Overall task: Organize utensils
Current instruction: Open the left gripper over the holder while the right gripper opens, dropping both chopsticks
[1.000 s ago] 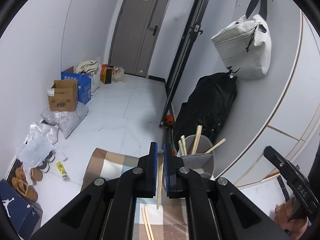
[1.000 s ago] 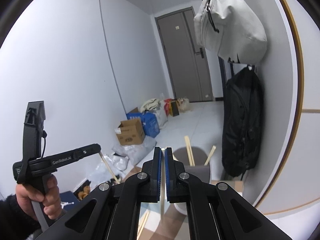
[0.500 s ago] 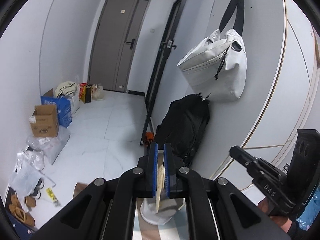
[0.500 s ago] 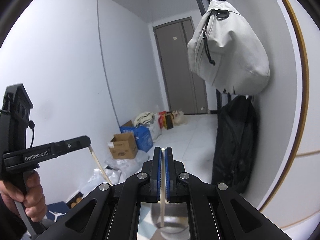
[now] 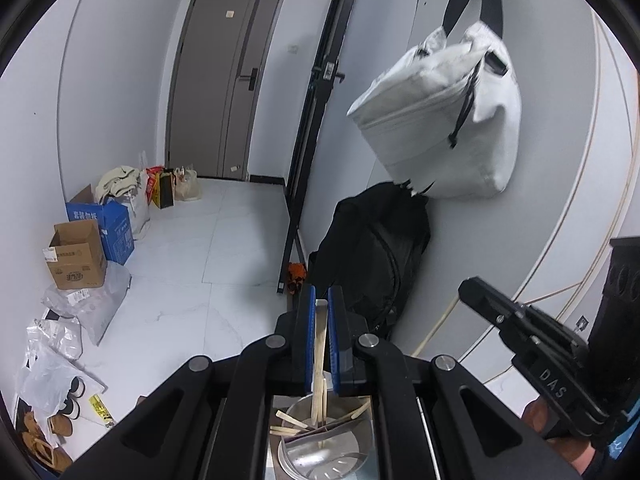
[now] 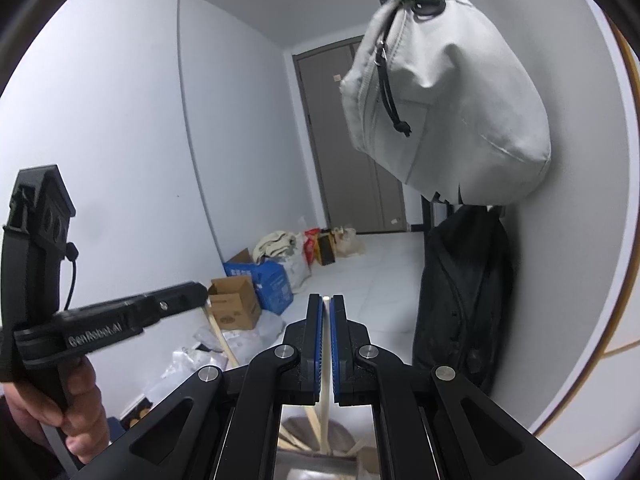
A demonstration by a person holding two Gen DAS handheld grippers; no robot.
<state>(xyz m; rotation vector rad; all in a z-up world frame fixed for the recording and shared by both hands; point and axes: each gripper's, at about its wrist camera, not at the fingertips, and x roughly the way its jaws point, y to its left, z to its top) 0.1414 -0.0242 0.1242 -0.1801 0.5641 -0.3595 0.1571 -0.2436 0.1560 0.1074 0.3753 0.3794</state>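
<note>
My left gripper (image 5: pixel 320 312) is shut on a pair of wooden chopsticks (image 5: pixel 319 364) that hang down into a round metal utensil holder (image 5: pixel 320 452) directly below. Several other chopsticks (image 5: pixel 292 424) lean inside the holder. My right gripper (image 6: pixel 326 320) is shut on a pale chopstick (image 6: pixel 325 400) that points down toward the same holder (image 6: pixel 316 460), which shows at the bottom edge. The left gripper also shows in the right wrist view (image 6: pixel 200 292), with its chopsticks (image 6: pixel 222 340) slanting down. The right gripper shows at the right of the left wrist view (image 5: pixel 472 292).
A white bag (image 5: pixel 440 120) hangs on the wall above a black backpack (image 5: pixel 372 264). Cardboard boxes (image 5: pixel 76 260), plastic bags (image 5: pixel 60 344) and shoes (image 5: pixel 40 440) line the left wall of the tiled floor. A grey door (image 5: pixel 224 80) is at the back.
Both grippers have risen and moved over the utensil holder, which now sits directly below them. The chopsticks in each gripper now point down into it.
</note>
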